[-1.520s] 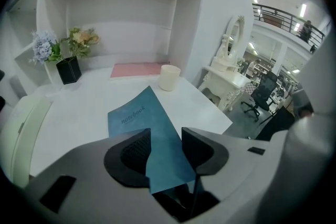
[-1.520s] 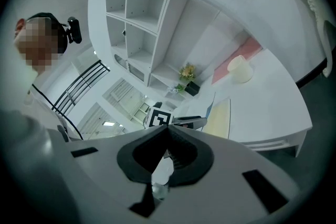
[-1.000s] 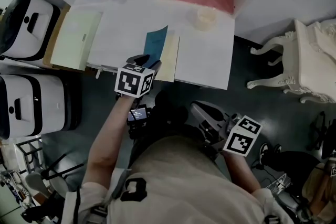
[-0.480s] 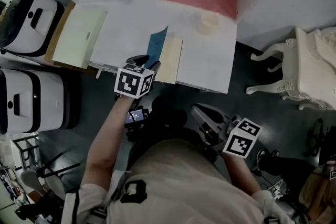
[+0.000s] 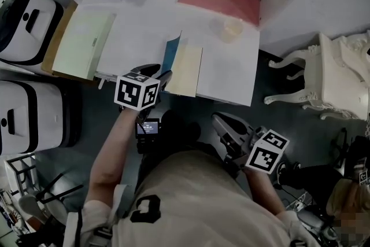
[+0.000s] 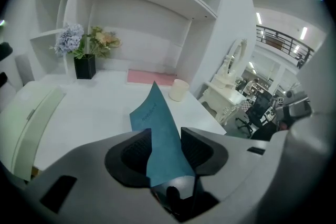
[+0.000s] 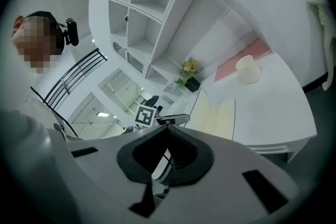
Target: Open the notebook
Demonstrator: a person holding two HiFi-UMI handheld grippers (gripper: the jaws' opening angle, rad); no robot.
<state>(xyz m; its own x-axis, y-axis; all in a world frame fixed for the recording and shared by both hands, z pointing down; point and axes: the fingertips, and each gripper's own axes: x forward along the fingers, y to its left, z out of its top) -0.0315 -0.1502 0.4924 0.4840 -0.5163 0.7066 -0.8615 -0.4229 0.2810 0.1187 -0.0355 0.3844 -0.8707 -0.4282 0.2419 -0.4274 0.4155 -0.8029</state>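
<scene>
Left claw (image 6: pixel 165 152) is clamped on the blue cover (image 6: pixel 157 123), which rises between its pads like a sail. In the head view we see this claw (image 5: pixel 157 74) at centre frame, right at the desk's (image 5: pixel 144 32) near edge. The cover (image 5: pixel 170 55) stands almost upright just above it. The notebook (image 5: pixel 184 84) lies touching the cover's right side with its cream page (image 5: pixel 188 63) bared, and its long axis runs up the frame, away from us. We judge the spine lies along the cover's foot, so the cover has to swing over toward the left of the frame to lie flat. Right claw (image 5: pixel 217 120) hangs at lower right, off the desk and well apart from the notebook. Its jaws are together on nothing, so the left is much the nearer.
</scene>
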